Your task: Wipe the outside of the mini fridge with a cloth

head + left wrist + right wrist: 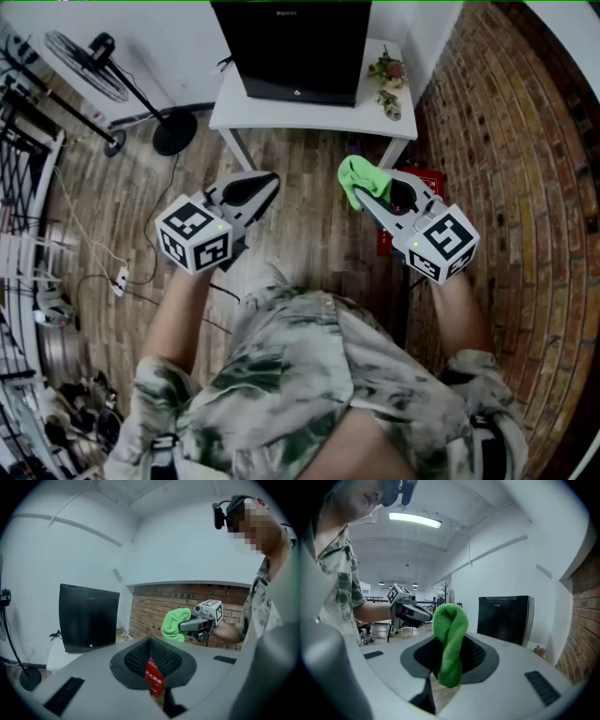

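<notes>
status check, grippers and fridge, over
Left gripper shut, empty. Right gripper shut on cloth. Fridge ahead on table, both grippers short of it. Nothing seen in the way.

The mini fridge (298, 47) door carries one short line of pale lettering near its top edge and a small round badge near its bottom edge. Neither is legible. Right of the mini fridge, a red object (153, 671) bears white Chinese characters, not clearly legible. The left marker cube (194, 234) and right marker cube (441, 242) show black-and-white square codes only.
</notes>
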Demonstrator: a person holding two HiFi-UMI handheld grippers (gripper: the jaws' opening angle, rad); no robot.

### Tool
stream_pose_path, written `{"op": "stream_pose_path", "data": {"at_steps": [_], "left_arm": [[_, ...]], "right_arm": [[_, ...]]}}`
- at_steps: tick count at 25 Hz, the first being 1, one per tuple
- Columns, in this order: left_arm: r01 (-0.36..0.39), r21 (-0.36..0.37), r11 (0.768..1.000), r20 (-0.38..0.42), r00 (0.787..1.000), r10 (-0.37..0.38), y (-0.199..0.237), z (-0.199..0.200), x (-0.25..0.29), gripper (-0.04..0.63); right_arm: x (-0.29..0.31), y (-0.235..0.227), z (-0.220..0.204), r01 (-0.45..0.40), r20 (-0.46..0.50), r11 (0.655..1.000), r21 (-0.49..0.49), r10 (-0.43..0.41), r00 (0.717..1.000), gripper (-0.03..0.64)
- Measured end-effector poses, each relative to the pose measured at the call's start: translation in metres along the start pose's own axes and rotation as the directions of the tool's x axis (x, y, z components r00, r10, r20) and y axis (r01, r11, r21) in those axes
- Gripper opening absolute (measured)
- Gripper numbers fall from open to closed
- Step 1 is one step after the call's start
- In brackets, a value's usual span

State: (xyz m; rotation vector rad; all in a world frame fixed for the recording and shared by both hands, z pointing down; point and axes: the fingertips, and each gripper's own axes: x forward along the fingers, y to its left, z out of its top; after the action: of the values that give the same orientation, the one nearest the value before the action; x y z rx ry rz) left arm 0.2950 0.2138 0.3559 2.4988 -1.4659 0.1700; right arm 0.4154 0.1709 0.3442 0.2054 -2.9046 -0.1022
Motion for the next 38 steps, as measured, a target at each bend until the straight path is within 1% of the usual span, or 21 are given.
{"op": "stream_pose_path", "data": {"at_steps": [3,5,9,11,16,19,21,25,29,31,35,38], "left_arm": [[0.028,-0.015,0.999,-0.006,1.0,-0.029,0.02,0.003,-0.002,0.026],[0.049,-0.013,0.999,-0.007,0.999,-0.049,0.039,0.009,0.001,0.026],[0.108,-0.001,0.994,-0.005,0.994,-0.108,0.084,0.027,0.015,0.026],[0.146,0.022,0.989,-0.007,0.989,-0.146,0.109,0.04,0.02,0.026],[0.224,0.069,0.972,-0.025,0.975,-0.223,0.167,0.074,0.022,0.028],[0.271,0.09,0.958,-0.031,0.962,-0.27,0.207,0.093,0.023,0.028],[0.306,0.092,0.948,-0.035,0.952,-0.304,0.233,0.103,0.023,0.029],[0.363,0.096,0.927,-0.044,0.932,-0.36,0.276,0.122,0.026,0.032],[0.432,0.103,0.896,-0.057,0.902,-0.429,0.293,0.132,0.037,0.048],[0.454,0.105,0.885,-0.061,0.891,-0.45,0.296,0.136,0.046,0.085],[0.48,0.097,0.872,-0.051,0.877,-0.478,0.303,0.154,0.066,0.086],[0.495,0.092,0.864,-0.047,0.869,-0.493,0.303,0.167,0.081,0.086]], "right_arm": [[0.021,-0.006,0.003,0.002,-0.027,1.0,-0.008,-0.003,1.0,0.117],[0.037,-0.016,0.009,0.005,-0.037,1.0,-0.015,-0.005,0.999,0.116],[0.075,-0.047,0.024,0.014,-0.067,1.0,-0.028,-0.016,0.998,0.115],[0.099,-0.067,0.037,0.014,-0.083,0.999,-0.044,-0.018,0.996,0.115],[0.155,-0.11,0.092,0.047,-0.1,0.994,-0.101,-0.057,0.993,0.12],[0.199,-0.141,0.131,0.072,-0.102,0.984,-0.162,-0.089,0.991,0.12],[0.228,-0.162,0.157,0.09,-0.109,0.974,-0.206,-0.115,0.987,0.12],[0.283,-0.201,0.206,0.101,-0.13,0.961,-0.258,-0.138,0.982,0.12],[0.333,-0.242,0.235,0.123,-0.175,0.942,-0.312,-0.184,0.967,0.12],[0.359,-0.259,0.243,0.113,-0.201,0.938,-0.329,-0.186,0.962,0.12],[0.414,-0.284,0.256,0.049,-0.258,0.924,-0.378,-0.156,0.954,0.12],[0.454,-0.292,0.254,-0.015,-0.311,0.92,-0.393,-0.117,0.943,0.12]]}}
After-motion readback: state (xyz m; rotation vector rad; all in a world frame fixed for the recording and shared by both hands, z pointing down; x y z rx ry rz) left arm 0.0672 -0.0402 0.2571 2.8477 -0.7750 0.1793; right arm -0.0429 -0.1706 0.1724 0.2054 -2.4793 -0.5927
